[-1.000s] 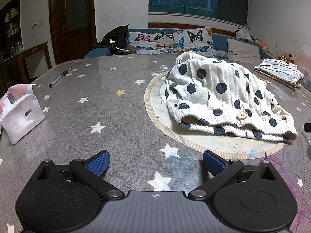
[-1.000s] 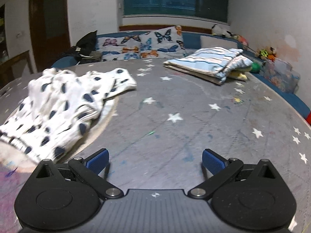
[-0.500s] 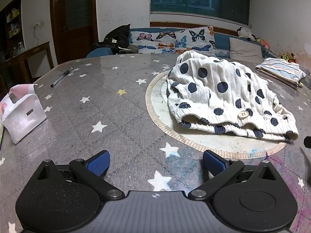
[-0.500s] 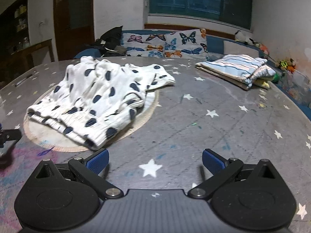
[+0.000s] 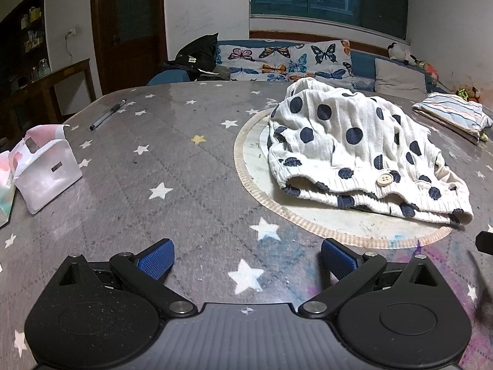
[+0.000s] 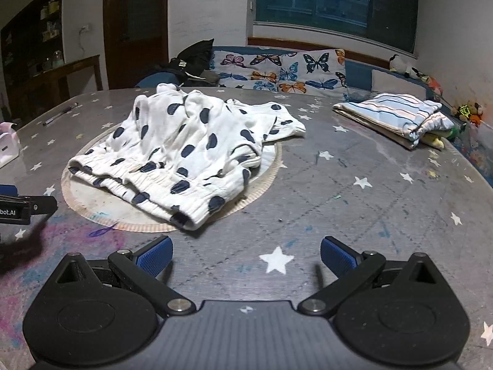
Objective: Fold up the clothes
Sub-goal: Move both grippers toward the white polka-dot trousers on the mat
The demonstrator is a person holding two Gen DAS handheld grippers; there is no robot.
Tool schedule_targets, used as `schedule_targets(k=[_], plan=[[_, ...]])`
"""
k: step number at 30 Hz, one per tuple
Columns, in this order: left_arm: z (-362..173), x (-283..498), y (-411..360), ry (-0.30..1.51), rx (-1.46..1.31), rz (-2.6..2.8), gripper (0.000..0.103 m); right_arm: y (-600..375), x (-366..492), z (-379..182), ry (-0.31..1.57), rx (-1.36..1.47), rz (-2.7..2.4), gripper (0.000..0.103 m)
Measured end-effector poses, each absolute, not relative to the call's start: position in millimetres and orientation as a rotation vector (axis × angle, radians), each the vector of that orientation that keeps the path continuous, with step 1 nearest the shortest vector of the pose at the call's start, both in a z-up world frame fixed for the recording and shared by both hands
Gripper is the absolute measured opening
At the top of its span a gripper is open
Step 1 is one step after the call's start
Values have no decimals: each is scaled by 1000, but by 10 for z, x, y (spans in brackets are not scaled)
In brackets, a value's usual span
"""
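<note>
Fingers (image 5: 155,260) above star-print table (image 5: 185,166)

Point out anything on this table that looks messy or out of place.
The polka-dot garment lies crumpled on the round mat, one corner hanging past its edge. Purple and blue scribbles stain the tablecloth near it.

Left black two-finger gripper with blue ribbed pads (image 5: 248,256) was spread wide, nothing between the pads, pointing 12 o'clock. Right black two-finger gripper with blue ribbed pads (image 6: 246,254) was the same: jaws wide apart, level, held nothing.
</note>
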State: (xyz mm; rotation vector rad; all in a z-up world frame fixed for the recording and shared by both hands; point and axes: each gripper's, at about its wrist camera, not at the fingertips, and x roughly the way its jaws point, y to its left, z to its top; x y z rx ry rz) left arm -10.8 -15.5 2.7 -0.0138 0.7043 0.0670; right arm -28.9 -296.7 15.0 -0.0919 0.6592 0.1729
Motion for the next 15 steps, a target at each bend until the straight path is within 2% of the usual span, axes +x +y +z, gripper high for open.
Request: schedule_targets(k=[15], plan=[[62,-186,-339,746,-13,50,103,-2854,-336,133,663,-85,215,103]])
